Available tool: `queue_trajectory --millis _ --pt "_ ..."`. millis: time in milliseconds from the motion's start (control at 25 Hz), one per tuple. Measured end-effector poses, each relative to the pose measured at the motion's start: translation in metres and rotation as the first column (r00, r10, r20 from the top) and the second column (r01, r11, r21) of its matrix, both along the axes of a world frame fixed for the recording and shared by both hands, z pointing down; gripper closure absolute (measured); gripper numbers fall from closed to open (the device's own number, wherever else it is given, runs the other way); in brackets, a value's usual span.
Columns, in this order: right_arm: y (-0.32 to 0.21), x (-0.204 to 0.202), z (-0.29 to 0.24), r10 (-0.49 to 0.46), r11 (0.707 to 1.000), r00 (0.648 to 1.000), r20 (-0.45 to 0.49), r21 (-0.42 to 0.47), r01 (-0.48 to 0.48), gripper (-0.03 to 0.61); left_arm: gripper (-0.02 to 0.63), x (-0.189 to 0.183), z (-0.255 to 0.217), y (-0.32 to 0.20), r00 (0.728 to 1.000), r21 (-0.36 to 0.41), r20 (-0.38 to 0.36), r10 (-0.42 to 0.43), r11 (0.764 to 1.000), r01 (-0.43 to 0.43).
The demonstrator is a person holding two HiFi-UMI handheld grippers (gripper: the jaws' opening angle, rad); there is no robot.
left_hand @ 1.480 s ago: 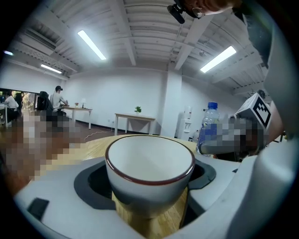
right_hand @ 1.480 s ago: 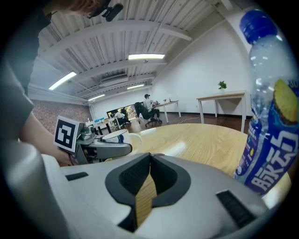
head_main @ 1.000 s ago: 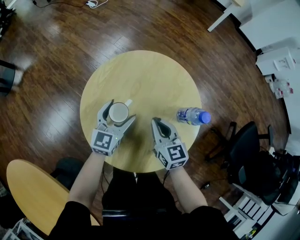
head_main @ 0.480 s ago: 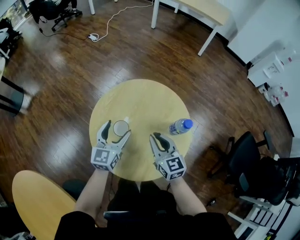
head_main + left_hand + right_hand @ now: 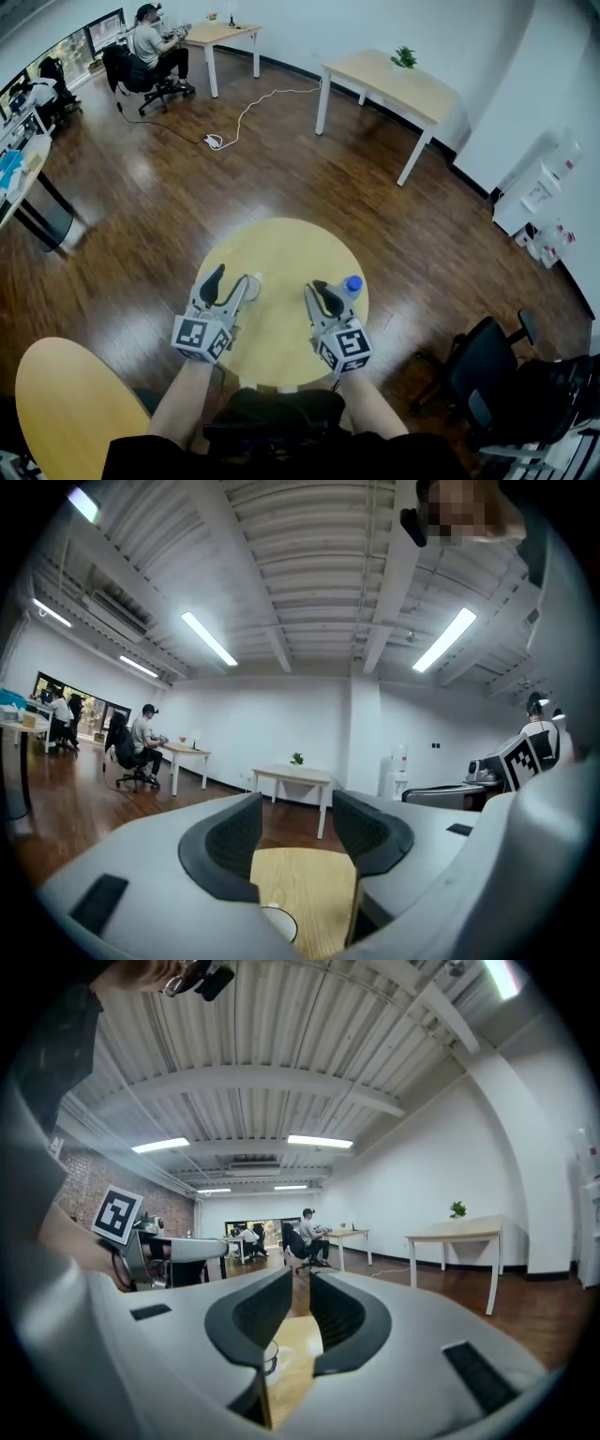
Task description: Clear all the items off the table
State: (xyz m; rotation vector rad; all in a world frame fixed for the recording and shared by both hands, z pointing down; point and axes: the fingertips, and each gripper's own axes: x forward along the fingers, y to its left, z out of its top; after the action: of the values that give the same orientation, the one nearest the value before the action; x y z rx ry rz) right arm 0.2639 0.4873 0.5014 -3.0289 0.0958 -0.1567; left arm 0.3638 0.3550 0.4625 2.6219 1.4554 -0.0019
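Observation:
The round wooden table [image 5: 281,258] carries a white mug [image 5: 253,281] and a clear water bottle with a blue cap [image 5: 352,284]. Both are partly hidden behind my raised grippers. My left gripper [image 5: 228,277] hovers above the mug, pointing level. Its jaws have just been closing, still stand apart, and hold nothing [image 5: 298,832]. Below them I see the mug's rim [image 5: 279,922]. My right gripper [image 5: 319,286] hangs just left of the bottle. Its jaws have just been opening a little and show a narrow empty gap [image 5: 295,1312].
A second round wooden table [image 5: 66,394] sits at the lower left, and a black office chair [image 5: 487,375] at the lower right. Rectangular desks [image 5: 389,84] stand farther back. A person [image 5: 148,42] sits at the far desk, and a cable [image 5: 244,117] lies on the floor.
Both grippers rose off the table, and the view tilted up to show more of the room. The left jaws narrowed and left the mug on the table. The right jaws parted slightly.

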Motion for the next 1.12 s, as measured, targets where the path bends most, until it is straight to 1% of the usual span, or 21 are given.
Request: queue_trajectory --millis 40,80,160,360,480,520,560,640,760,840,1120 --pt "0.001 0.001 -0.011 -0.011 1.0 1.0 -0.026 -0.009 0.01 0.517 0.378 -0.001 -0.01 -0.004 1.0 -0.016 -0.016 -0.017 1.0 0.017" --pt "0.003 0.002 -0.022 -0.021 1.0 0.998 -0.051 -0.017 0.02 0.517 0.412 -0.002 -0.018 -0.007 0.999 -0.032 -0.031 -0.033 0.999 0.032" --pt "0.004 0.001 -0.04 -0.037 0.999 0.995 -0.091 -0.023 0.035 0.517 0.422 -0.006 -0.031 -0.013 0.997 -0.056 -0.047 -0.058 0.997 0.055" --pt "0.007 -0.013 -0.06 -0.038 0.999 0.989 -0.143 -0.019 0.035 0.517 0.6 -0.025 -0.044 -0.029 0.992 -0.085 -0.044 -0.115 0.99 0.111" --pt "0.006 -0.018 -0.063 -0.037 0.999 0.986 -0.163 -0.02 0.034 0.534 0.6 -0.031 -0.045 -0.038 0.993 -0.087 -0.039 -0.108 0.991 0.105" --pt "0.006 -0.022 -0.064 -0.029 0.999 0.985 -0.172 -0.023 0.026 0.561 0.6 -0.032 -0.044 -0.041 0.994 -0.084 -0.039 -0.106 0.991 0.102" --pt "0.007 -0.026 -0.064 -0.017 1.0 0.984 -0.179 -0.023 0.013 0.574 0.6 -0.032 -0.045 -0.044 0.994 -0.08 -0.039 -0.103 0.992 0.1" --pt "0.011 -0.034 -0.061 0.017 1.0 0.984 -0.179 -0.006 -0.018 0.574 0.6 -0.033 -0.046 -0.052 0.994 -0.073 -0.043 -0.1 0.993 0.097" --pt "0.017 -0.042 -0.057 0.072 0.997 0.982 -0.175 0.044 -0.065 0.574 0.6 -0.035 -0.048 -0.065 0.995 -0.07 -0.042 -0.095 0.993 0.092" --pt "0.014 -0.043 -0.059 0.094 0.995 0.979 -0.181 0.053 -0.085 0.575 0.6 -0.037 -0.051 -0.074 0.995 -0.067 -0.046 -0.084 0.994 0.081" --pt "-0.025 -0.042 -0.063 0.097 0.995 0.98 -0.172 0.035 -0.092 0.577 0.6 -0.037 -0.049 -0.11 0.997 -0.076 -0.017 -0.078 0.994 0.076"
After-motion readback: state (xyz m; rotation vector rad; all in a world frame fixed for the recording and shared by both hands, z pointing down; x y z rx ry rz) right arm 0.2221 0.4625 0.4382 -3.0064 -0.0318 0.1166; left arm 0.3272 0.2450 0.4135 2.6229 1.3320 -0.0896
